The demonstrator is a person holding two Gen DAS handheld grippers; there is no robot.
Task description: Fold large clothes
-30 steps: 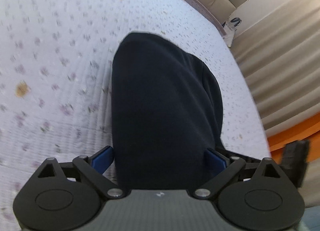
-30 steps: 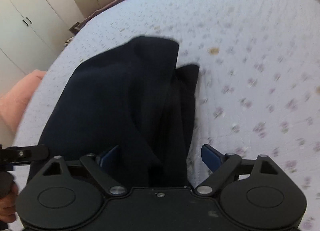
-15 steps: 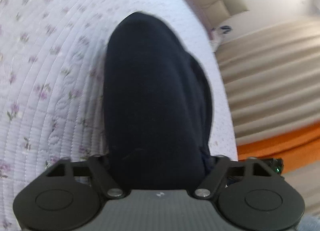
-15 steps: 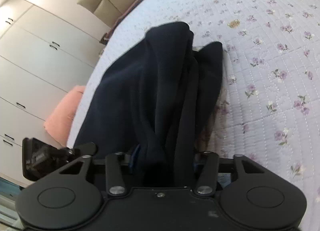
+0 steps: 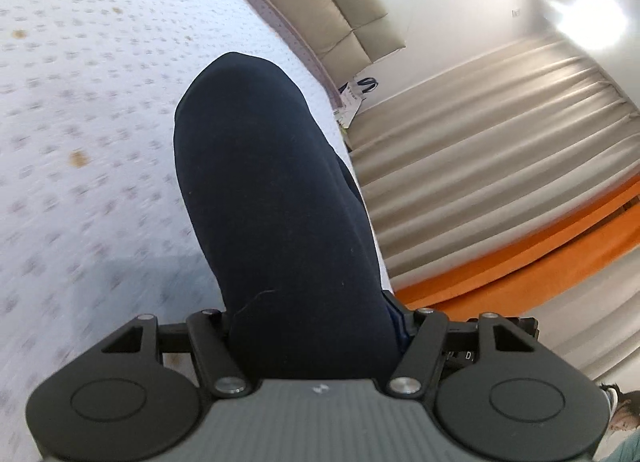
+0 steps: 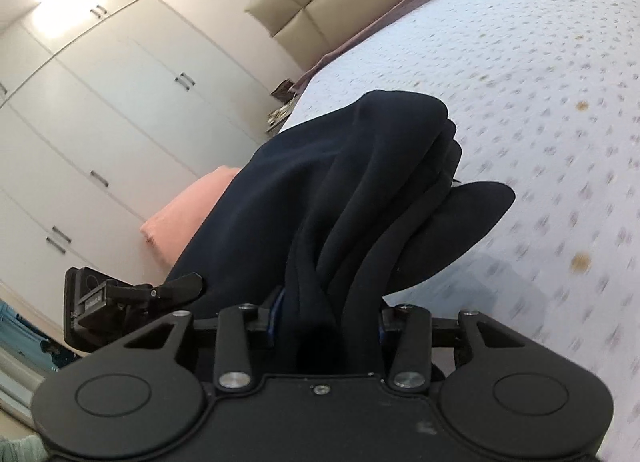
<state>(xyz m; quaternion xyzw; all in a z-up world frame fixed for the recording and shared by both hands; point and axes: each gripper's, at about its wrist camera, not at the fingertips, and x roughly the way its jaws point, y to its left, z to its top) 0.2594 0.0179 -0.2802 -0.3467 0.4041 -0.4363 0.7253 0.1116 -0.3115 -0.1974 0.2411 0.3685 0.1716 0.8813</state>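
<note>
**Navy knit, gathered at both ends**

Soft, thick and limp, the garment (image 5: 272, 198) hangs in folds over the quilt (image 5: 80, 102). The left gripper (image 5: 312, 338) and right gripper (image 6: 324, 326) are each closing on a bunched edge, pads pressing cloth. It looks light but floppy; I'd hold at corners or hems, since bunched layers may slip.

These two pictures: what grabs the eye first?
A dark navy garment fills the middle of both views, bunched in folds and clamped in the left gripper and the right gripper, whose jaws are closing on it. Under it spreads a white flowered bedspread; a pink pillow lies by the wardrobe.
</note>
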